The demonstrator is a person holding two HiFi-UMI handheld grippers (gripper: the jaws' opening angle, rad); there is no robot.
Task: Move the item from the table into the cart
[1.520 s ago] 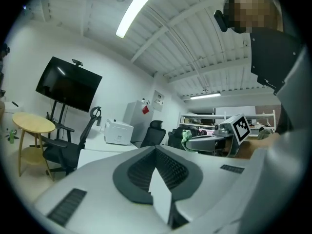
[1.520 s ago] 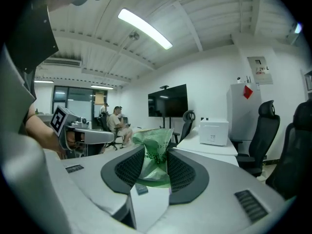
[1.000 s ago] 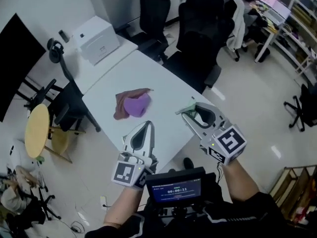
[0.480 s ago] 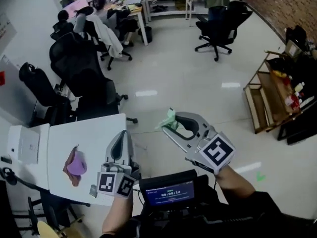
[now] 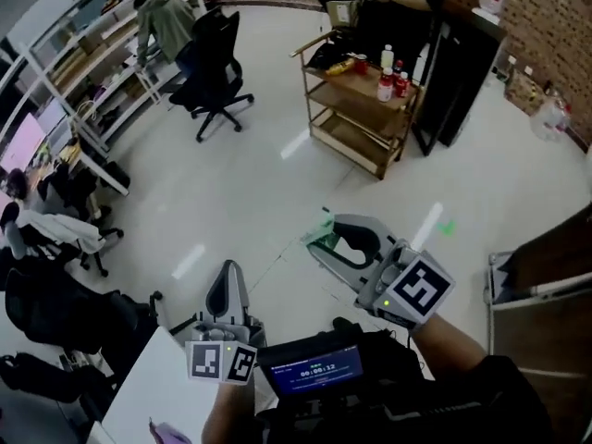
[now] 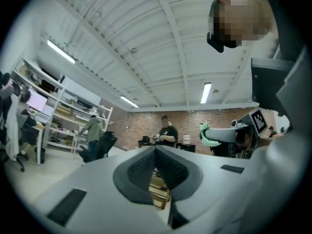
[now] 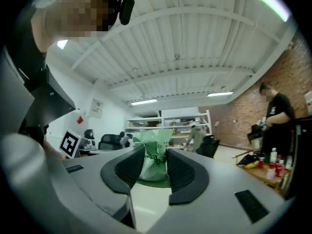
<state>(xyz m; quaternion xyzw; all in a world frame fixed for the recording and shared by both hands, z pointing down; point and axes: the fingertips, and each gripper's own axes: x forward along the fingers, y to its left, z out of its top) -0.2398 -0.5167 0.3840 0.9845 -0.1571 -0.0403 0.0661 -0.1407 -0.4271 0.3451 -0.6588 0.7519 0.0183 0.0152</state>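
My right gripper (image 5: pixel 319 240) is shut on a small green packet (image 5: pixel 321 230), held in the air over the floor; in the right gripper view the green packet (image 7: pixel 155 154) sits pinched between the dark pads (image 7: pixel 179 168). My left gripper (image 5: pixel 225 288) is shut with nothing in it, its pads (image 6: pixel 168 168) touching. A wooden cart (image 5: pixel 365 109) with shelves stands farther ahead, with bottles and items on its top shelf. The white table (image 5: pixel 153 391) shows at the bottom left with a purple item (image 5: pixel 171 431) at its edge.
A black cabinet (image 5: pixel 458 67) stands right of the cart, and a person is behind it. An office chair (image 5: pixel 215 72) and another person by white shelving (image 5: pixel 83 72) are at the left. Dark chairs (image 5: pixel 55 313) stand near the table. A white tiled floor (image 5: pixel 277 202) lies between me and the cart.
The view has swung away from the table toward the wooden cart. Both grippers keep their pose, the right still holding the green packet.
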